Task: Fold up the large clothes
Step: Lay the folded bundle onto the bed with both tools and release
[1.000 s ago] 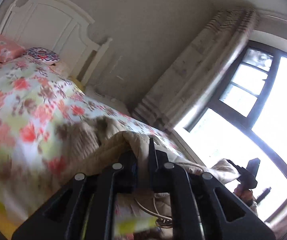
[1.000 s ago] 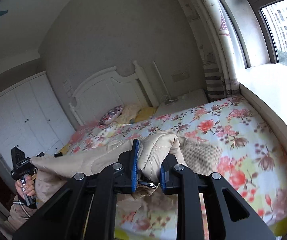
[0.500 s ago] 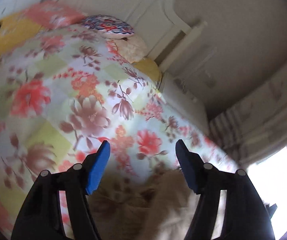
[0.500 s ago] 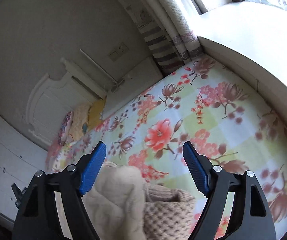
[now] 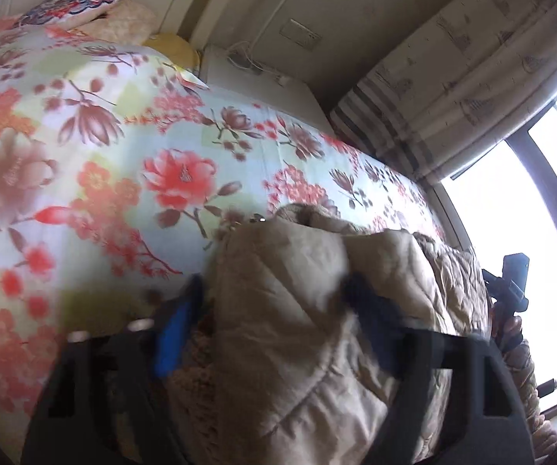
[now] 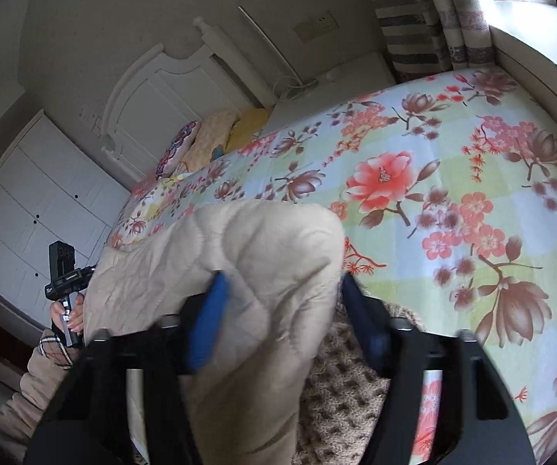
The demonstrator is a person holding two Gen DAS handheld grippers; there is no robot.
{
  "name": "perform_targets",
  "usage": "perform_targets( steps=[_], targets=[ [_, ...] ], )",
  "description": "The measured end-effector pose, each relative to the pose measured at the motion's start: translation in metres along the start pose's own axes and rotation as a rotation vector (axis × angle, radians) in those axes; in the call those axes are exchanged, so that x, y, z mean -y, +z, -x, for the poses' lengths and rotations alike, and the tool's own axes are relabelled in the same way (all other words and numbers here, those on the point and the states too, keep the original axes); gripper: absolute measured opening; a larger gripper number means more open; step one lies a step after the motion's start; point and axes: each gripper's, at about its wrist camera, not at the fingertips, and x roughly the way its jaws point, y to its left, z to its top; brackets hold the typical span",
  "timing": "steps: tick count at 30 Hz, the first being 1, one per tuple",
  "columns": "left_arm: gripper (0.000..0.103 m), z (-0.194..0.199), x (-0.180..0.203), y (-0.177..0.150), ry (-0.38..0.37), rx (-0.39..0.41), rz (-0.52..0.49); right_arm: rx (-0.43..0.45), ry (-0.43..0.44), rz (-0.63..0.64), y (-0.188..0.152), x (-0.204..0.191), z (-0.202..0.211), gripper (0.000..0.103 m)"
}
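Closest in, the left gripper (image 5: 274, 329) has its blue-padded fingers (image 5: 173, 333) spread wide, a thick fold of the beige quilted padded coat (image 5: 297, 310) bulging up between them; nothing is pinched, though this view is blurred. The right gripper (image 6: 278, 317) stands the same way: fingers (image 6: 206, 325) parted, a rounded hump of the coat (image 6: 239, 271) filling the gap, not clamped. Beneath that hump a brown knobbly fleece lining (image 6: 340, 399) shows.

The coat lies bunched at the near edge of the bed, on the floral quilt of red and brown blossoms (image 6: 414, 193), which stretches flat beyond it. From each side the opposite handle appears at the far end of the coat, so the two hands bracket the garment.

To my eye the step is taking a fresh hold. It would go best if both pairs of fingers closed on a single edge or seam, not on a fat bundle, then drew apart evenly so the coat lies flat before any fold.

Farther off sit the patterned pillows (image 6: 179, 147), the white carved headboard (image 6: 162, 89) and the striped curtain (image 5: 452, 77).
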Motion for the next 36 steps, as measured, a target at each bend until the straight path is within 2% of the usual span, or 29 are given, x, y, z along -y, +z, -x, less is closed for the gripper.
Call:
perform_targets(
  steps=[1, 2, 3, 5, 6, 8, 10, 12, 14, 16, 18, 19, 20, 22, 26, 27, 29, 31, 32, 33, 34, 35, 36],
  targets=[
    [0.016, 0.003, 0.003, -0.004, 0.021, 0.014, 0.002, 0.049, -0.029, 0.03, -0.004, -0.015, 0.018, 0.018],
    [0.012, 0.009, 0.007, -0.008, 0.045, 0.044, 0.009, 0.084, -0.045, 0.053, -0.006, -0.031, 0.037, 0.016],
    [0.011, 0.023, 0.015, -0.015, 0.068, 0.108, 0.002, 0.129, -0.046, 0.087, -0.01, -0.053, 0.063, 0.014],
    [0.01, 0.066, 0.039, -0.032, 0.046, 0.236, -0.027, 0.196, -0.059, 0.164, -0.013, -0.091, 0.103, 0.013],
    [0.01, 0.082, 0.049, -0.038, 0.029, 0.274, -0.042, 0.226, -0.095, 0.201, -0.007, -0.107, 0.117, 0.013],
    [0.01, 0.12, 0.076, -0.041, 0.03, 0.339, -0.108, 0.244, -0.141, 0.184, 0.016, -0.12, 0.12, 0.013],
    [0.011, 0.13, 0.09, -0.026, 0.065, 0.347, -0.138, 0.21, -0.224, 0.107, 0.048, -0.12, 0.095, 0.013],
    [0.012, 0.114, 0.091, 0.005, 0.157, 0.331, -0.125, 0.129, -0.29, -0.01, 0.072, -0.107, 0.045, 0.013],
    [0.013, 0.064, 0.071, 0.035, 0.247, 0.245, -0.081, 0.017, -0.453, -0.063, 0.079, -0.087, -0.018, 0.013],
    [0.013, 0.018, 0.043, 0.047, 0.3, 0.152, 0.004, -0.102, -0.618, -0.08, 0.061, -0.061, -0.066, 0.013],
    [0.017, -0.04, 0.018, 0.038, 0.416, 0.058, -0.004, -0.077, -0.661, -0.082, 0.046, -0.047, -0.086, 0.013],
    [0.023, -0.062, 0.008, 0.026, 0.44, 0.021, -0.005, -0.067, -0.683, -0.052, 0.045, -0.047, -0.092, 0.013],
    [0.025, -0.072, 0.001, 0.013, 0.439, 0.054, 0.002, -0.068, -0.697, -0.015, 0.043, -0.047, -0.098, 0.013],
    [0.026, -0.063, -0.007, 0.011, 0.421, 0.077, 0.051, -0.099, -0.711, 0.014, 0.036, -0.038, -0.118, 0.013],
    [0.039, -0.051, -0.029, 0.006, 0.373, 0.109, 0.14, -0.096, -0.75, 0.041, 0.028, -0.026, -0.137, 0.013],
    [0.043, -0.047, -0.031, 0.005, 0.38, 0.124, 0.16, -0.091, -0.765, 0.049, 0.026, -0.025, -0.139, 0.013],
    [0.059, -0.039, -0.028, 0.003, 0.438, 0.16, 0.173, -0.078, -0.788, 0.07, 0.023, -0.026, -0.141, 0.013],
    [0.063, -0.014, -0.005, 0.006, 0.617, 0.285, 0.143, -0.074, -0.795, 0.081, 0.022, -0.029, -0.14, 0.013],
    [0.066, 0.003, 0.014, 0.007, 0.718, 0.386, 0.109, -0.073, -0.796, 0.083, 0.021, -0.027, -0.142, 0.013],
    [0.07, 0.023, 0.04, 0.005, 0.775, 0.494, 0.055, -0.077, -0.796, 0.083, 0.024, -0.032, -0.138, 0.013],
    [0.078, 0.036, 0.061, 0.003, 0.769, 0.551, 0.01, -0.081, -0.795, 0.08, 0.026, -0.034, -0.136, 0.013],
    [0.083, 0.045, 0.095, 0.004, 0.717, 0.587, -0.078, -0.083, -0.794, 0.077, 0.026, -0.035, -0.135, 0.013],
    [0.086, 0.044, 0.117, 0.004, 0.69, 0.582, -0.145, -0.082, -0.79, 0.073, 0.022, -0.03, -0.137, 0.013]
  ],
)
